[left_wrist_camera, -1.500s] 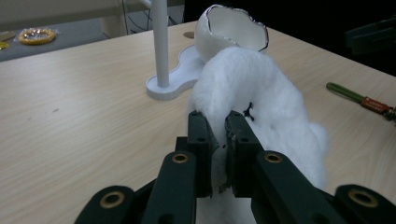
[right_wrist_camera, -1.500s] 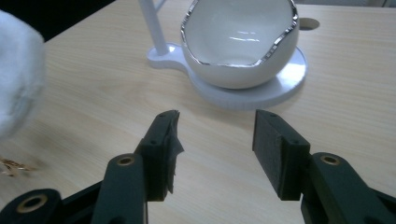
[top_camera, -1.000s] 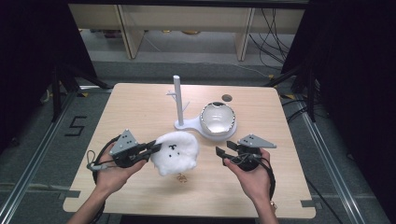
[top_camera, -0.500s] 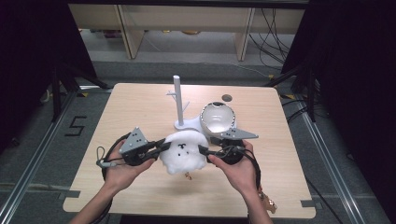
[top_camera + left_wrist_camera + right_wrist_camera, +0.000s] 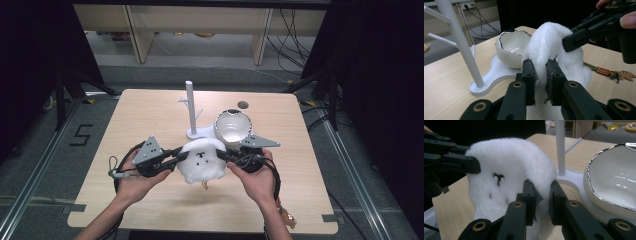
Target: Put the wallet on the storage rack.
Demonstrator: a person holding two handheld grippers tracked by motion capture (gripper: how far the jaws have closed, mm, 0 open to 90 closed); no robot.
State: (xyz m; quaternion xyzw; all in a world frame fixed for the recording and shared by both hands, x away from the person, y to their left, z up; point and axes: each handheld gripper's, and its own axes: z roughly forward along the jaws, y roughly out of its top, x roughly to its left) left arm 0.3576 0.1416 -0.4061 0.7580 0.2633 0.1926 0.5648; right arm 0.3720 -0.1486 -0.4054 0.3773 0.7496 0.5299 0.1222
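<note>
**Soft plush held at both sides**

The plush toy [image 5: 202, 161] looks light, squashy and unlikely to slip; its fluffy edges suit pinching. The left claw [image 5: 540, 75] is clamped on a fold of fur, and the right claw [image 5: 541, 195], having just closed, grips the opposite side. White and fuzzy, with small dark face marks, the toy hangs between both claws just above the tabletop [image 5: 150, 115].

Only one readable sign: black digit "5" [image 5: 81, 134], marked on grey floor [image 5: 40, 165] left of wooden table [image 5: 150, 107]. Nothing else legible.
</note>
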